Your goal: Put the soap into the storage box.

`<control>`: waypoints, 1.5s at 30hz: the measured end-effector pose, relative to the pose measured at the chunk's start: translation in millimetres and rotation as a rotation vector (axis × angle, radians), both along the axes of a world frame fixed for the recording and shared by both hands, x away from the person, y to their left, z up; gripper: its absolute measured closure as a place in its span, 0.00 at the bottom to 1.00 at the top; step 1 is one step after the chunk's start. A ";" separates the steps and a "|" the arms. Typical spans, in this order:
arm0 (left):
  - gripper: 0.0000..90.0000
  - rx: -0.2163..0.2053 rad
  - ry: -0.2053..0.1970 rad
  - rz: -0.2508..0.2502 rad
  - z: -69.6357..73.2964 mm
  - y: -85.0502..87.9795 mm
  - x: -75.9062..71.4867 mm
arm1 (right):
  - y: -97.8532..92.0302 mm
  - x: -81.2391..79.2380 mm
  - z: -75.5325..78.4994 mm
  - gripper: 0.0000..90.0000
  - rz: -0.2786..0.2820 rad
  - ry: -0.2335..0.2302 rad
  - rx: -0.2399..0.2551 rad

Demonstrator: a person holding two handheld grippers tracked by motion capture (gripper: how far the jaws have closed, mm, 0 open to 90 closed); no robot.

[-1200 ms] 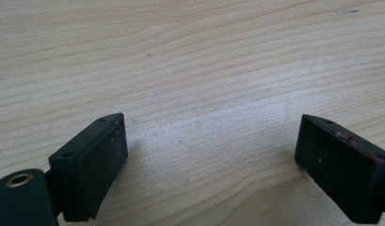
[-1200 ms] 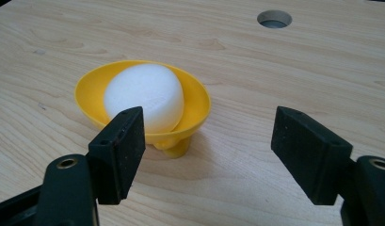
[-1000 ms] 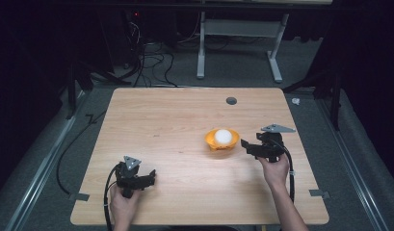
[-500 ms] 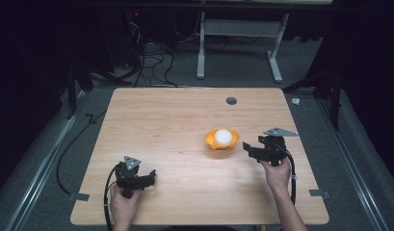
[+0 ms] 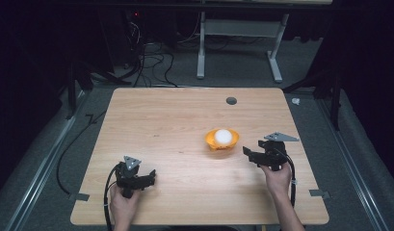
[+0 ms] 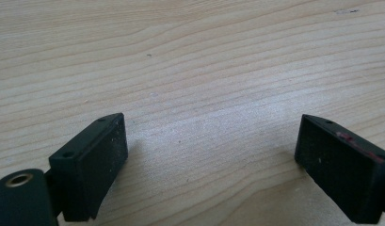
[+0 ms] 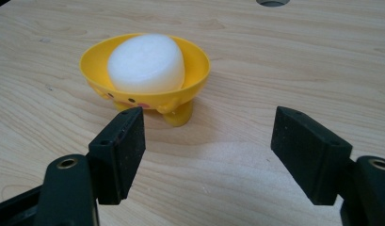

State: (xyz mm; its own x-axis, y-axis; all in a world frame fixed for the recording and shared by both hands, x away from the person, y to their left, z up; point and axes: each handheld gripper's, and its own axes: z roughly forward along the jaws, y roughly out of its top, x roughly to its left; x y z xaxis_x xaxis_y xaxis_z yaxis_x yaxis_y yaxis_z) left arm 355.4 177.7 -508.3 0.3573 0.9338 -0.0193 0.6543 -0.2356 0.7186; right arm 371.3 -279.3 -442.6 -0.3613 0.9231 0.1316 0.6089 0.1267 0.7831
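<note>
A small yellow bowl (image 5: 222, 141) with a painted face and little feet stands right of the table's middle, holding a white rounded block (image 5: 223, 135). In the right gripper view the bowl (image 7: 190, 80) and its white block (image 7: 147, 62) sit just beyond the open jaws. My right gripper (image 5: 246, 153) is a short way to the bowl's right, open and empty, clear of it. My left gripper (image 5: 150, 176) rests near the front left of the table, open, with bare wood between its jaws (image 6: 209, 155).
The wooden table (image 5: 165, 120) has a round cable hole (image 5: 231, 100) near its far edge. Two pieces of tape (image 5: 79, 196) mark the front corners. Beyond the table stand a desk frame (image 5: 240, 43) and loose cables on the floor.
My right gripper has drawn back slightly from the bowl, toward the front of the table. The left gripper has stayed put.
</note>
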 end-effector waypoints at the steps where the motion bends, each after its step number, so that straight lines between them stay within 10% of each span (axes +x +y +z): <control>1: 0.11 0.000 0.000 0.000 0.0 0.0 0.0 | -0.3 -0.5 -1.0 0.30 0.003 -0.002 -0.001; 45: 0.11 0.000 0.000 0.000 0.0 0.0 0.0 | -4.7 -17.1 -30.1 0.31 -0.028 0.050 0.010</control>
